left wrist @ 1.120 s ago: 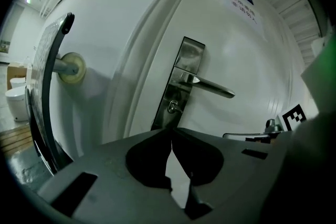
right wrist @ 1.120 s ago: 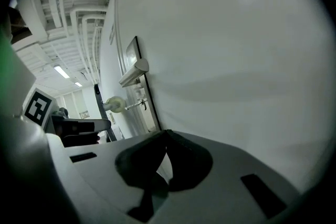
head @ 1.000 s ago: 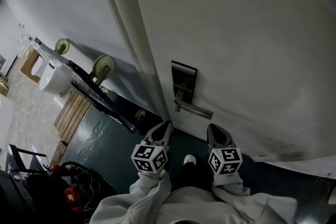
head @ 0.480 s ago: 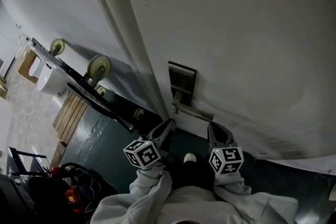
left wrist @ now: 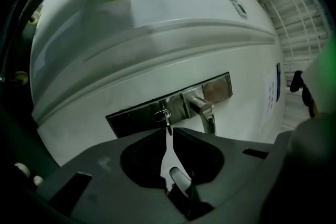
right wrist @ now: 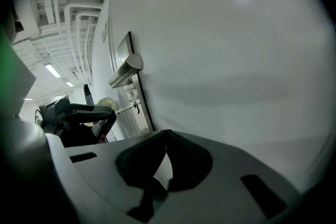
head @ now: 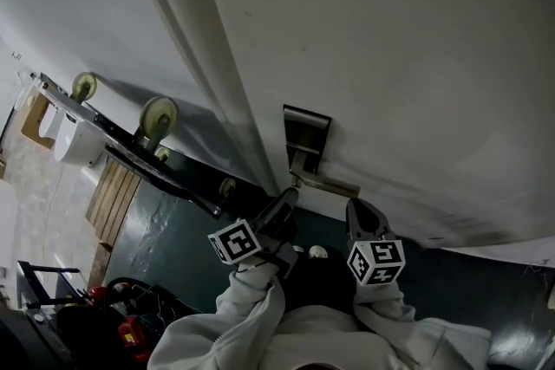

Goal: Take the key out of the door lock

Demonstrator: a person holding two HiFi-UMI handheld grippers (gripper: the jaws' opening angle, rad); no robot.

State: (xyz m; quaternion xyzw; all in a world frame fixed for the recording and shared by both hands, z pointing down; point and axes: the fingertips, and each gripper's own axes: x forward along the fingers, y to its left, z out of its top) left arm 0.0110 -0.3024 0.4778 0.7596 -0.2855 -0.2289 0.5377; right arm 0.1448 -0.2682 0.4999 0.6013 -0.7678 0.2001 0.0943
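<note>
The key (left wrist: 166,119) sits in the lock (left wrist: 160,112), at one end of the metal plate (left wrist: 128,119) on the white door (left wrist: 157,44). Its outer end points away from the door. The left claw (left wrist: 169,131) is closed on this end: the 2 jaws stand almost together, with only the thin key between their tips. In the right gripper view the key is seen from the side, as a short silver bridge between this claw and the edge of the plate.

The lever handle (left wrist: 205,113) is on the same plate, just beside the lock and apart from the claw.

The right claw (right wrist: 167,132) is close to the door, on the other side of the handle from the left claw. Its 2 jaws meet at the tips and there is nothing between them. It faces only the bare door surface.

In the head view each claw carries 1 marker cube (head: 234,240), and the person's white sleeves (head: 256,308) are behind the cubes.

Further to the left, a black frame with pale wheels (head: 158,114) stands against the wall (head: 87,30), on a dark green floor (head: 165,225).
</note>
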